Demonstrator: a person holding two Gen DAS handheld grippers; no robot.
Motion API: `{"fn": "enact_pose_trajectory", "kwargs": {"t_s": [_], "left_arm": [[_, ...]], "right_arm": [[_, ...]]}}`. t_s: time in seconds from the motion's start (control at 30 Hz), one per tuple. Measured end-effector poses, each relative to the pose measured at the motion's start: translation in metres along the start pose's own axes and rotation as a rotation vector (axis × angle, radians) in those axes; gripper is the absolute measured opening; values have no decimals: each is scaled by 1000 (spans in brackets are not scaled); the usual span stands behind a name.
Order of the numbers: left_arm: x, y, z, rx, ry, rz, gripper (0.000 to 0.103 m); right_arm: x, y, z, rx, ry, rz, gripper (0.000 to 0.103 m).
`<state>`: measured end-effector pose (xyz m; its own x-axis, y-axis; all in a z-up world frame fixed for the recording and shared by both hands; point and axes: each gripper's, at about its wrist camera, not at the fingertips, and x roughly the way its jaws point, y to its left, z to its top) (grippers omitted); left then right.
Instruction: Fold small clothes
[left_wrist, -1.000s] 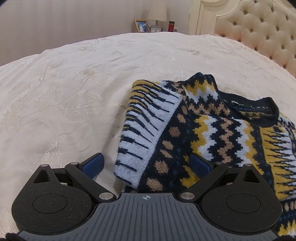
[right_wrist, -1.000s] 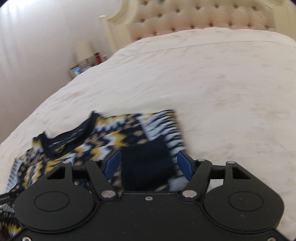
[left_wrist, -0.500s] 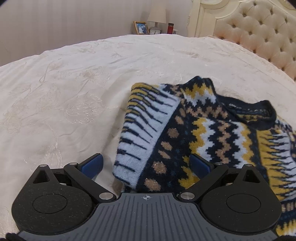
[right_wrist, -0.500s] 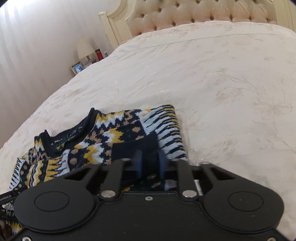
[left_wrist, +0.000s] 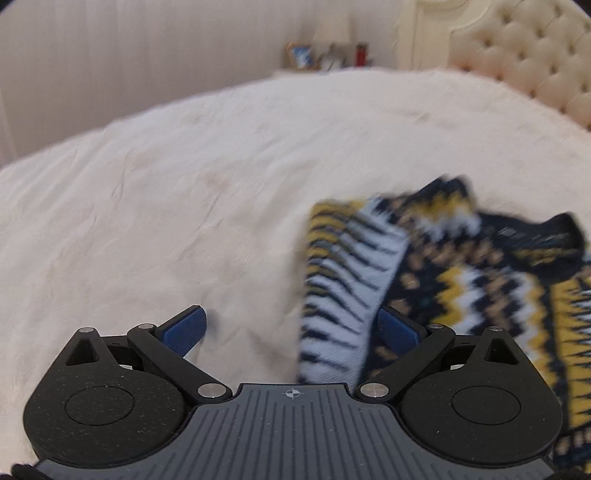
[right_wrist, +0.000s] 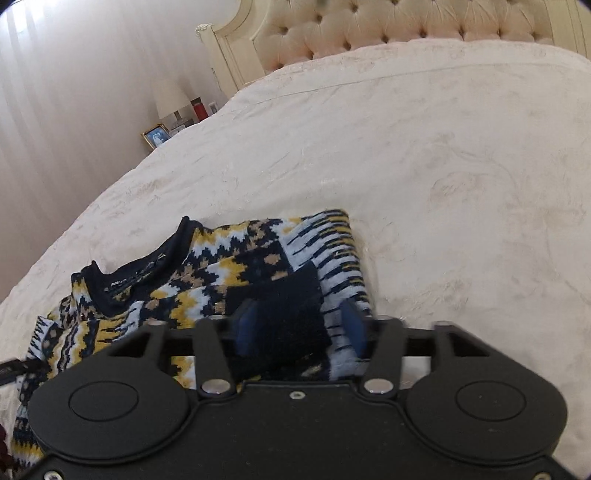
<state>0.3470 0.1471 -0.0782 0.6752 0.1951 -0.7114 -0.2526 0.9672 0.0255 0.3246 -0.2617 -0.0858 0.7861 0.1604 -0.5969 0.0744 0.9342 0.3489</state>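
Observation:
A small knitted sweater (left_wrist: 461, 280) with navy, yellow and white zigzag pattern lies on the cream bedspread (left_wrist: 184, 221), one sleeve folded over its body. In the right wrist view the sweater (right_wrist: 229, 273) lies at lower left with its navy cuff (right_wrist: 284, 310) on top. My left gripper (left_wrist: 291, 328) is open, low over the bed at the sweater's folded left edge; the striped sleeve (left_wrist: 343, 295) lies beside its right finger. My right gripper (right_wrist: 301, 328) is open, its blue pads either side of the navy cuff, not closed on it.
A tufted cream headboard (right_wrist: 406, 33) stands at the bed's far end. A nightstand with a lamp (right_wrist: 171, 99), a photo frame (right_wrist: 157, 134) and a red item (right_wrist: 199, 109) stands beside the bed. Bare bedspread (right_wrist: 461, 184) spreads to the right of the sweater.
My right gripper shut on the navy cuff half a second ago and has now opened again. My left gripper has shifted left, so the sweater sits further right in its blurred view.

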Motion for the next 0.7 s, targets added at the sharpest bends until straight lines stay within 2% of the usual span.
{"fn": "enact_pose_trajectory", "kwargs": {"t_s": [0.07, 0.13, 0.17, 0.2, 0.3, 0.37, 0.43, 0.5, 0.6, 0.7], "left_arm": [[5, 8, -2, -54, 17, -22, 103], [6, 9, -1, -61, 18, -24, 103], [6, 8, 0, -55, 18, -23, 102], [6, 8, 0, -51, 19, -22, 102], [0, 8, 6, -54, 10, -27, 101], [-10, 8, 9, -56, -28, -30, 101], [-17, 8, 13, -55, -67, -35, 101], [-14, 6, 15, -47, -63, -32, 101], [3, 2, 11, -17, -2, 24, 101], [14, 6, 0, -29, -2, 14, 103]], "right_arm": [[2, 1, -1, -9, 8, -6, 59], [3, 0, -3, -6, 23, -4, 59], [4, 1, -3, -12, 28, -1, 47], [3, 1, -3, -15, 30, 6, 13], [-7, 0, -1, 11, -22, 61, 13], [-21, 1, 3, -1, -110, 54, 13], [-25, -3, 6, 7, -136, 34, 13], [-16, -6, 5, 18, -82, 12, 13], [0, -13, 0, 55, 14, -29, 15], [4, -12, -1, 36, 37, -42, 17]]}}
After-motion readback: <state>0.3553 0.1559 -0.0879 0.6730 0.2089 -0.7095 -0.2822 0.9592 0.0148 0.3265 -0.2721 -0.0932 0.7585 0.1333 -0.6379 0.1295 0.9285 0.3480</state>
